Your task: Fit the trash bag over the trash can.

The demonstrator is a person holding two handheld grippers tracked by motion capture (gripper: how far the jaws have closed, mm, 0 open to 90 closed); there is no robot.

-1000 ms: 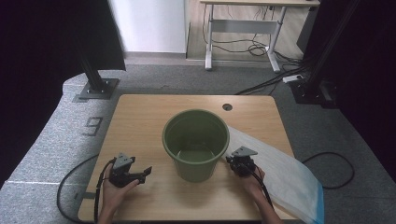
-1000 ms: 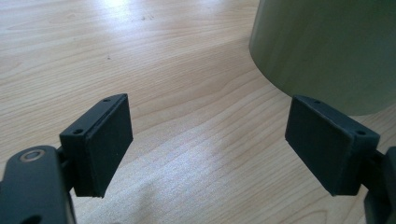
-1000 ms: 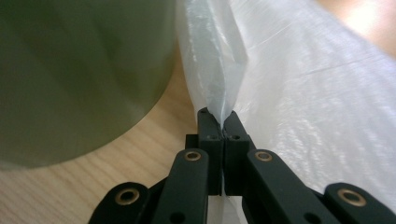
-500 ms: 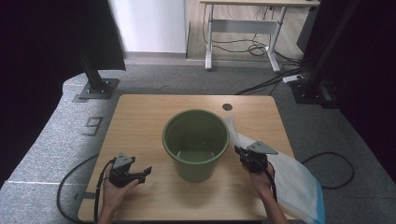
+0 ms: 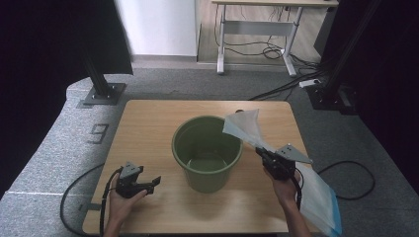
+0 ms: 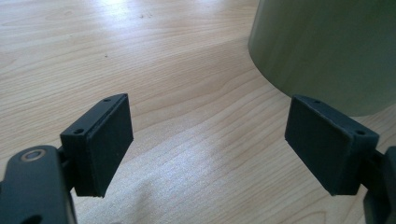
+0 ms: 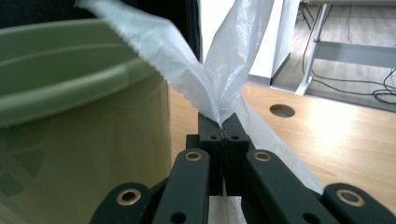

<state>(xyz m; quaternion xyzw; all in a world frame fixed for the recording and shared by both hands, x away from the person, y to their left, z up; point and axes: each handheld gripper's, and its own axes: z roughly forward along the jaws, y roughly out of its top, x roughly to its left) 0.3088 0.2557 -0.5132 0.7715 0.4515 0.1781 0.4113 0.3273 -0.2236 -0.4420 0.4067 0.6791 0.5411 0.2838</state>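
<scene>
A green bucket [image 5: 207, 153] stands upright in the middle of the wooden table [image 5: 148, 118]; its wall [image 6: 322, 46] [image 7: 70, 140] fills part of both gripper views. My right gripper [image 5: 267, 157] is to the right of the bucket, lifted off the table and shut on a thin translucent plastic bag [image 5: 244, 126]. The bag [image 7: 219, 70] fans up from the closed jaws, and its upper corner reaches over the bucket's right rim. My left gripper [image 5: 154, 181] rests low near the table's front left, open, nothing between its pads [image 6: 105, 140].
More of the plastic bag with a blue edge [image 5: 321, 202] lies on the table's right front corner and hangs past the edge. A round cable hole [image 7: 282, 110] sits in the tabletop behind the bucket. Cables trail from both grippers.
My right gripper has risen beside the bucket with the bag pinched in it, pulling the sheet up off the table. The left gripper has stayed put.
</scene>
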